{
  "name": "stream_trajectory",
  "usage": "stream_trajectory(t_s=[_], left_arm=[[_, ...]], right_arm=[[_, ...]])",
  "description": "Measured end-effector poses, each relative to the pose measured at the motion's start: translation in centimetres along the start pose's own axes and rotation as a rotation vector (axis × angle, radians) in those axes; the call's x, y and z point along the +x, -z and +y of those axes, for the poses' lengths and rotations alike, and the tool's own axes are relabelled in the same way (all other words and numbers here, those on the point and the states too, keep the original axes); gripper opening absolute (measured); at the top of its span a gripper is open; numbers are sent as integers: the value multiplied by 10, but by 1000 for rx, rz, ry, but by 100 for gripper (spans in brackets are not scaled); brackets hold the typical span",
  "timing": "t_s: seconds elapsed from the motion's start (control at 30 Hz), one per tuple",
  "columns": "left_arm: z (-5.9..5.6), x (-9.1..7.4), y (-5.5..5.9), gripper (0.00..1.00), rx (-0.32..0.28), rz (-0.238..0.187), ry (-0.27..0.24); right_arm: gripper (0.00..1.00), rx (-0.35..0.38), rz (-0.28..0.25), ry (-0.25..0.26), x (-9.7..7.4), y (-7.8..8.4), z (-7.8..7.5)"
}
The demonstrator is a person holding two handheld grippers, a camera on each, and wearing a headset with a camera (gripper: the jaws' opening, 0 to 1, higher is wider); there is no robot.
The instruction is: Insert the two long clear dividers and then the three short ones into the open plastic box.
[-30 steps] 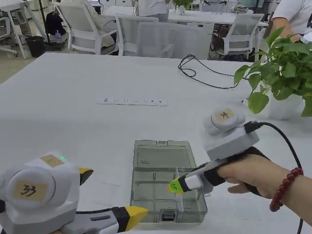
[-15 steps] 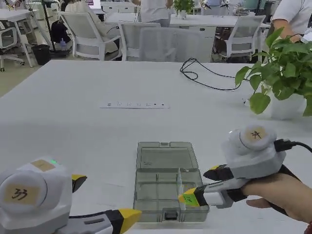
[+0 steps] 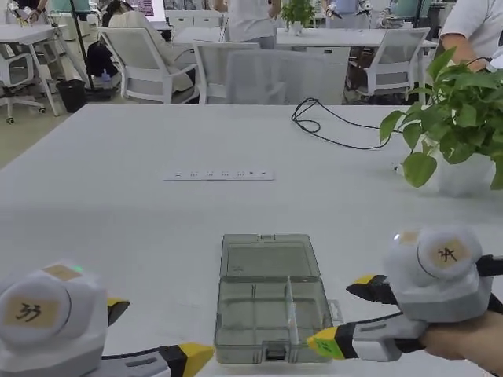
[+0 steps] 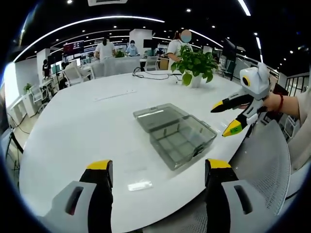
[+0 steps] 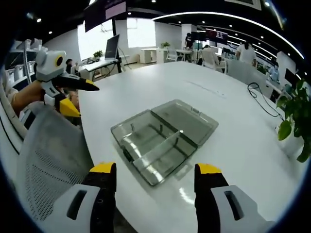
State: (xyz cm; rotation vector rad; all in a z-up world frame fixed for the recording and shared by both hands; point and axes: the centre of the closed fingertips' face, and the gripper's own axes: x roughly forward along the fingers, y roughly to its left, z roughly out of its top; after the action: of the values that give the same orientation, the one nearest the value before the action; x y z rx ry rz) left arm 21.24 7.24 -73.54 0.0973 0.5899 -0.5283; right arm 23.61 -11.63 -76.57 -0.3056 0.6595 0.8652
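Open plastic box [image 3: 271,302] on the desk [image 3: 157,228] — both tongs empty.
Left tongs [image 4: 159,165] and right tongs [image 5: 155,168] gape wide; the head view shows a clear divider [image 3: 289,308] upright inside, right of centre.

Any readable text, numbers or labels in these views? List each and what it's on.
"33": handwritten tag on the left gripper housing.
"34", probably, turned sideways: second tag on the right gripper housing.
Green sticker on the right gripper's lower jaw: too small to read.
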Motion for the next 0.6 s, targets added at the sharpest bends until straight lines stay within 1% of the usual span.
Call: stream_trajectory(t_s=[0.1, 0.27, 0.33, 0.37, 0.4, 0.47, 0.6], left_arm=[[6, 3, 2, 77, 2, 31, -15], [11, 8, 3, 75, 12, 58, -22], [13, 11, 4, 73, 15, 79, -27], [16, 13, 8, 73, 24, 105, -31], [17, 14, 9, 72, 27, 115, -32], [20, 18, 12, 71, 21, 135, -32], [26, 23, 13, 68, 6, 160, -31]], right_arm=[[67, 4, -12, 4, -1, 1, 0], [67, -3, -24, 5, 0, 3, 2], [67, 11, -31, 3, 0, 3, 2], [67, 12, -35, 4, 0, 3, 2], [67, 13, -39, 6, 0, 2, 2], [68, 15, -48, 5, 0, 2, 2], [68, 12, -57, 14, -1, 0, 1]])
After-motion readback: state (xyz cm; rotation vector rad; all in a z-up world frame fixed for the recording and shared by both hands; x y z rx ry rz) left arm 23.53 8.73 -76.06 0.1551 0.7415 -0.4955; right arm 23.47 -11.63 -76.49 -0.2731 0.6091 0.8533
